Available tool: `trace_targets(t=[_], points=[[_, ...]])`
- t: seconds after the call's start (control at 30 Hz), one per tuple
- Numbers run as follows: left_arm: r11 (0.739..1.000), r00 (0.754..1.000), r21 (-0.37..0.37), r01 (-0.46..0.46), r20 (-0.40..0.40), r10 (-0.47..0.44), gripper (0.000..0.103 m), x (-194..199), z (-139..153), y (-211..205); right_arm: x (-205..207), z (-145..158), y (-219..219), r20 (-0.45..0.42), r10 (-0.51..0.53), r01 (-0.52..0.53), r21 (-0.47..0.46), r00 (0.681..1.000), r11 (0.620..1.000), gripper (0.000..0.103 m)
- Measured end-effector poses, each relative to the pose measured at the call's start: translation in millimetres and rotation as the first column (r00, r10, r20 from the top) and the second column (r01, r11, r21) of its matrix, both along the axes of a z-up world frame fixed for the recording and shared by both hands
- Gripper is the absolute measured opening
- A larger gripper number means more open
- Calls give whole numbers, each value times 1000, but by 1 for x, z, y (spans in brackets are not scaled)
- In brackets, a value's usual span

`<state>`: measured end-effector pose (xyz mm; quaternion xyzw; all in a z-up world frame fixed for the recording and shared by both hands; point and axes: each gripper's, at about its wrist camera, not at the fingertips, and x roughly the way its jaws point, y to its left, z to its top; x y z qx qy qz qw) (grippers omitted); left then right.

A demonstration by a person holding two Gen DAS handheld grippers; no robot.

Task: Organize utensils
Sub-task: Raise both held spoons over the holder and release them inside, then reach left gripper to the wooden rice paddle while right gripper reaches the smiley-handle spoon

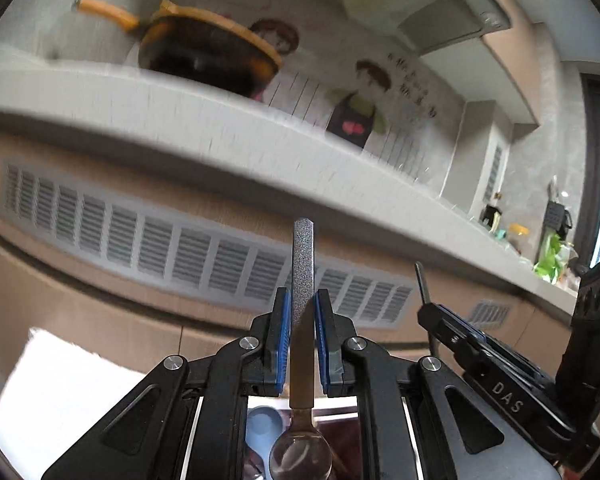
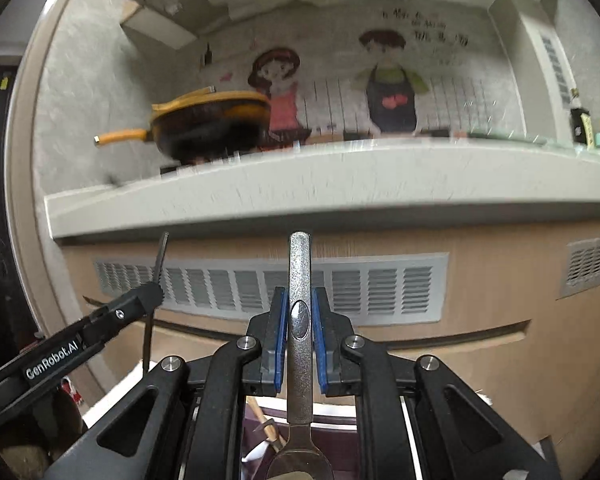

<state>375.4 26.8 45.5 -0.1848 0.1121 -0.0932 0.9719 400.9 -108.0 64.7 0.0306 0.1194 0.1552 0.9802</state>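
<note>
My left gripper [image 1: 302, 300] is shut on a spoon [image 1: 302, 272] with a speckled grey handle end and a brownish stem. The handle points up and the round bowl hangs below, near the camera. My right gripper [image 2: 300, 300] is shut on a silver speckled metal utensil [image 2: 300, 280], handle up, its wide head hanging below. Each gripper shows in the other's view: the right one [image 1: 432, 312] at the left view's right side, the left one [image 2: 150, 292] at the right view's left side. Both are raised in front of the counter edge.
A grey counter [image 2: 320, 184] runs across ahead, with a yellow-rimmed black pan [image 2: 212, 124] on it. Below it is a beige cabinet front with a grey vent grille [image 2: 268, 288]. Bottles and green items [image 1: 548, 260] stand far right. Wooden sticks [image 2: 264, 424] lie below.
</note>
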Motion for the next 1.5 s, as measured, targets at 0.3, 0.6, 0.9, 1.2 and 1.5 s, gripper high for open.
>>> trace_targets(t=[0.3,0.6,0.9,1.2,1.5], points=[[1000,999,4,-1,-45,1,13,20,-45,-10,36,-46,-2,-41,-12,14,32,999,999,12],[997,993,62,52,-114,-44,35,-8,-39,-7,1,-58,-28,-109,-4,7,23,994,1000,21],[997,966,60,-44,-252,58,40,-62,-42,47,-63,-60,-32,-208,14,-24,-46,978,999,23],[996,896,75,-40,-439,69,40,-118,-91,79,-114,-103,10,-442,160,-226,-99,882,969,26],[997,844,43,-67,-530,80,40,-143,-124,99,-154,-168,55,-612,216,-376,-144,761,915,26]])
